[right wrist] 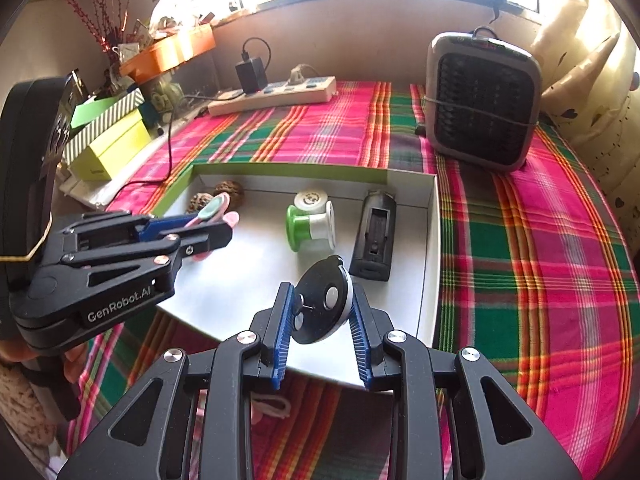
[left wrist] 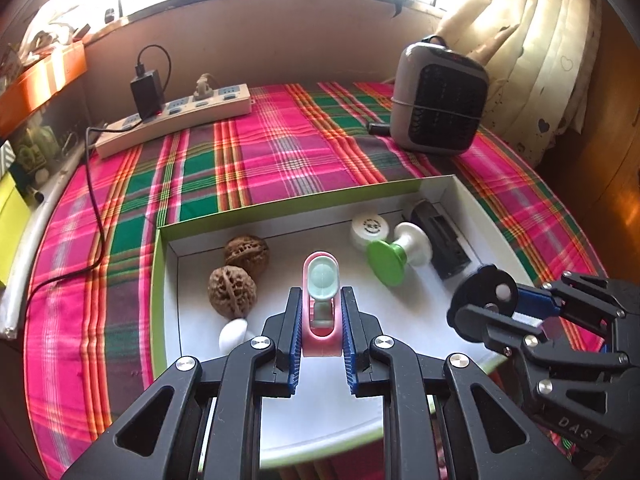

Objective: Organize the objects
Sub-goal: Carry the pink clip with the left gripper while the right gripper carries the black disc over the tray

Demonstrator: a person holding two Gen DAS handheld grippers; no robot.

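- Right now both tools are loaded over the shallow white box [left wrist: 448, 190] with the green rim, which fills the lower middle of each view.
- Left gripper [left wrist: 320, 308] is closed snugly on a pink clip-like holder [left wrist: 321, 280] with a pale green insert — jaws only narrowly apart, pads flat on its sides.
- Right gripper [right wrist: 322, 304] pinches a black disc [right wrist: 320, 300] on edge between its blue pads, tilted, above the box's near right part.
- Already lying inside: two walnuts [left wrist: 238, 276] at the left, a green-and-white spool [right wrist: 310, 226] in the centre, a black case [right wrist: 374, 236] at the right.
- To place well, I'd lower each piece into bare white floor — the pink one beside the walnuts, the disc just in front of the black case — and open only once it rests flat, lest the disc roll.
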